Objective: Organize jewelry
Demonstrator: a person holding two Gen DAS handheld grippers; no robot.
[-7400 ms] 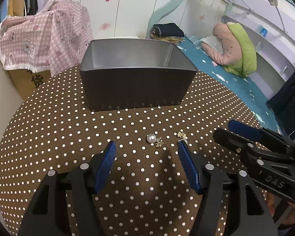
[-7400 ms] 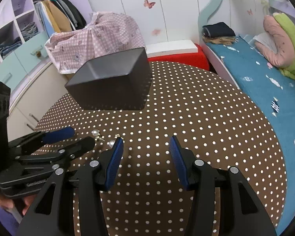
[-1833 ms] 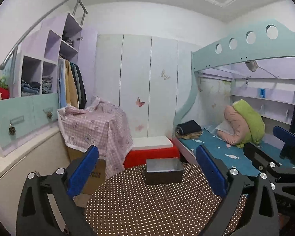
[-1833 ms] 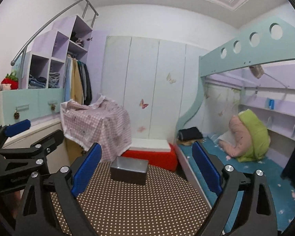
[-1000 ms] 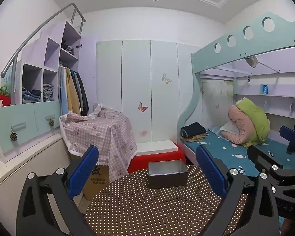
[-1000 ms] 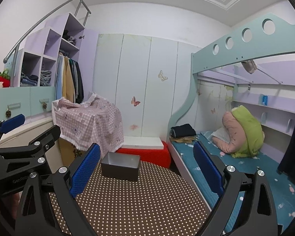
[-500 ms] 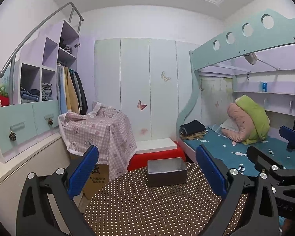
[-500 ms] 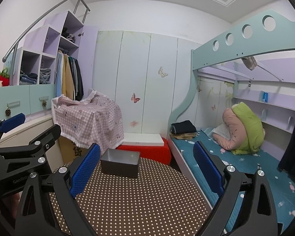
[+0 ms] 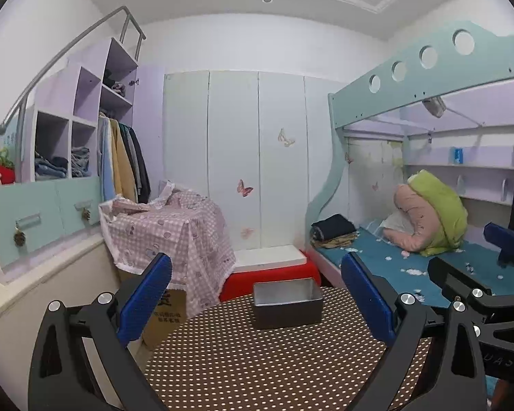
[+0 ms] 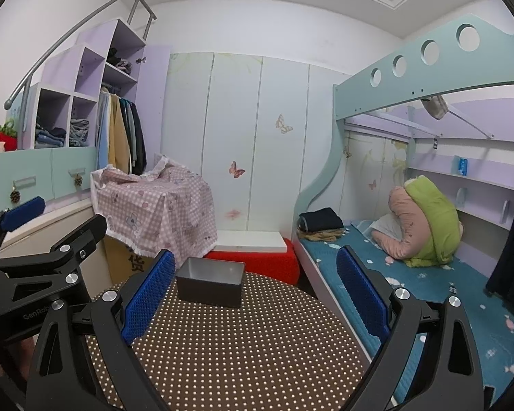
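Observation:
A dark grey metal box (image 9: pixel 287 304) stands open-topped at the far side of a round brown table with white dots (image 9: pixel 257 370); it also shows in the right wrist view (image 10: pixel 209 286). My left gripper (image 9: pixel 257 304) is wide open and empty, held high and back from the table. My right gripper (image 10: pixel 253 298) is wide open and empty too, beside it. The right gripper shows at the right edge of the left wrist view (image 9: pixel 490 274), and the left gripper shows at the left of the right wrist view (image 10: pixel 34 236). No jewelry is visible on the table.
A pink checked cloth covers a stack (image 9: pixel 174 233) behind the table on the left. A red bench with a white top (image 9: pixel 270 267) stands behind the box. A bunk bed with a teal mattress (image 9: pixel 394 263) is on the right, shelves and hanging clothes (image 9: pixel 120 164) on the left.
Since 7.4 s ago both grippers have risen well away from the table and opened wider; the jewelry pieces are out of sight. In the last second the views have only drifted slightly.

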